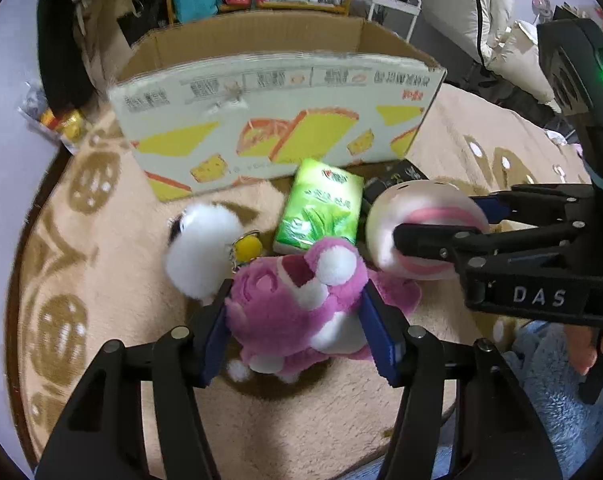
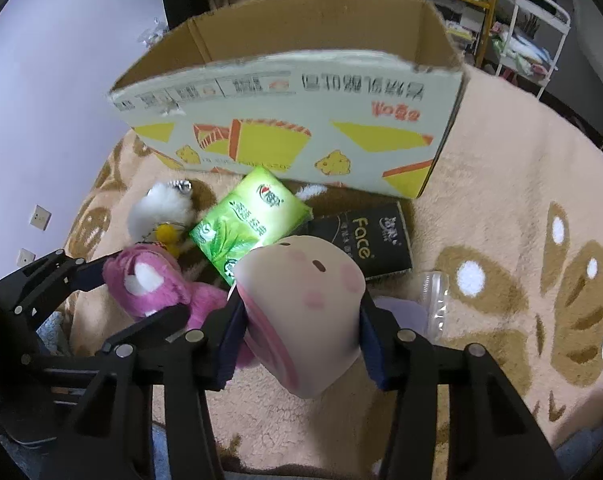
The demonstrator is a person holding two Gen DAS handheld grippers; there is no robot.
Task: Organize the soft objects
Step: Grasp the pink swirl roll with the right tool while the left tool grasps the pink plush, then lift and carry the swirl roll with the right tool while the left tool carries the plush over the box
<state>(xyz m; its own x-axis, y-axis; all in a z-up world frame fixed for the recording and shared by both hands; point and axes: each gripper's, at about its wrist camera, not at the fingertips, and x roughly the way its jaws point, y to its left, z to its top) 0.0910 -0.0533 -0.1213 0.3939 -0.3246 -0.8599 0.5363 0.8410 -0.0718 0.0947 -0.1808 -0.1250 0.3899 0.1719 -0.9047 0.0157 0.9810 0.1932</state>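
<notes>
While the left gripper (image 1: 295, 316) clamps the fuzzy pink plush bear (image 1: 297, 304) low over the shaggy beige rug (image 1: 113, 280), the right gripper (image 2: 301, 336) pinches a smooth, rounded cream squishy toy (image 2: 305, 304) just beside it. Between them and the one open cardboard box (image 2: 301, 120) lie two tissue packs, one glossy green (image 2: 249, 224) and one black (image 2: 365, 240), plus a fluffy white pompom (image 1: 201, 248) touching what seems a small yellow charm (image 1: 248, 249).
</notes>
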